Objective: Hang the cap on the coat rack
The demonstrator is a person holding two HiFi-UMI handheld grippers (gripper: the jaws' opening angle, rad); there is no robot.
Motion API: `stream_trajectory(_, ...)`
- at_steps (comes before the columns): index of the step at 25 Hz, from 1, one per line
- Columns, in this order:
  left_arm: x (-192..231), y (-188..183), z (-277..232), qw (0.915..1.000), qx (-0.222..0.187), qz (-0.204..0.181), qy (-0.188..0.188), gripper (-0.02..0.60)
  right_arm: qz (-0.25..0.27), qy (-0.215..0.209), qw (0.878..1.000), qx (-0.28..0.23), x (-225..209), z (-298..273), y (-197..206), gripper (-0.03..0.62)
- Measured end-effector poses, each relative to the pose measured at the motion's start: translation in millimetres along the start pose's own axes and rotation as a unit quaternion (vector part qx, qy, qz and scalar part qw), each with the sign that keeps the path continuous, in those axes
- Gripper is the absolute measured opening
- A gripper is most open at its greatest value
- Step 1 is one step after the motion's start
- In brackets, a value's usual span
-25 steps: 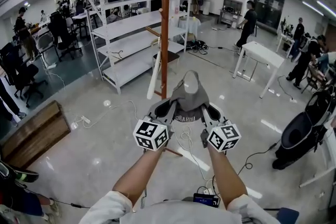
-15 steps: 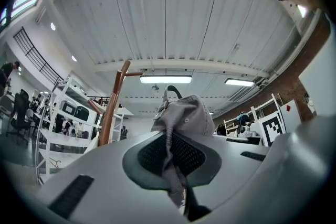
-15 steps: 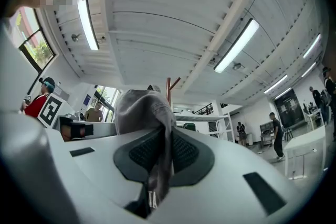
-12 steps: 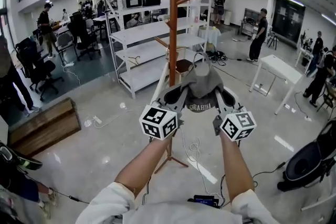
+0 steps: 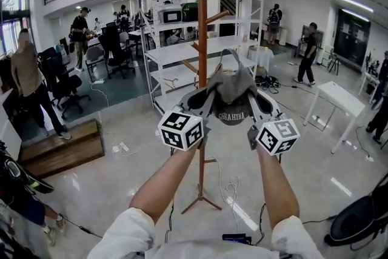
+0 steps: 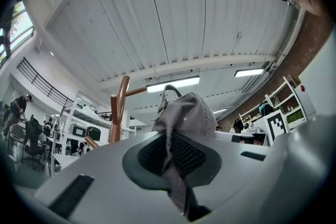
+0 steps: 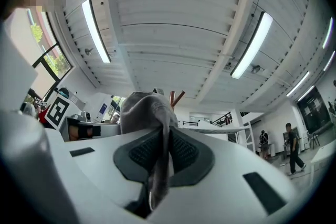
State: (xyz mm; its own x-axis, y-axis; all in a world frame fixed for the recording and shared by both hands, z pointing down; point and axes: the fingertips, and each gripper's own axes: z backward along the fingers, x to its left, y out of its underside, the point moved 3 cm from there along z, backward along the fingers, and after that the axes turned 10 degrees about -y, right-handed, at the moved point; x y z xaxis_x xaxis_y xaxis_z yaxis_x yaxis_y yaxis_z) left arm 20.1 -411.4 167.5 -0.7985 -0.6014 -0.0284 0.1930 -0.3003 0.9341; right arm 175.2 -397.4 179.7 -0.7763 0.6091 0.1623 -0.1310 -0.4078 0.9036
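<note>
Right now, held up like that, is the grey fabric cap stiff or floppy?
Probably floppy: the grey fabric cap creases where the left hand-held gripper and right hand-held gripper pinch it. Likely light too: two small pinches of cloth hold it up.

white shelving [image 5: 182,51] mid-back | wooden box [image 5: 57,151] left, perhaps a bench | white table [image 5: 345,100] right

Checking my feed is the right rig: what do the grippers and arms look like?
The left gripper and right gripper: light grey shells, dark textured pads, each with a white cube of black square markers. White sleeves, forearms bare.
</note>
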Motion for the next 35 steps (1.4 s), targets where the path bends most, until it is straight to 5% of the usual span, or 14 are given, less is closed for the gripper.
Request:
stream_trajectory(23,14.5,-104.8,-93.9,0.9917,0.02,-0.103,-0.074,0.028,-0.038,-0.055,0.998,-0.021,-81.3,-94.3,-74.6,0.043)
stream_trajectory(35,47.6,-85.8,-129.7,0.9881,0.064,-0.094,-0.104,0.028,-0.117,-0.054,0.992,0.004,-118.2,-143.9,-42.7,0.043)
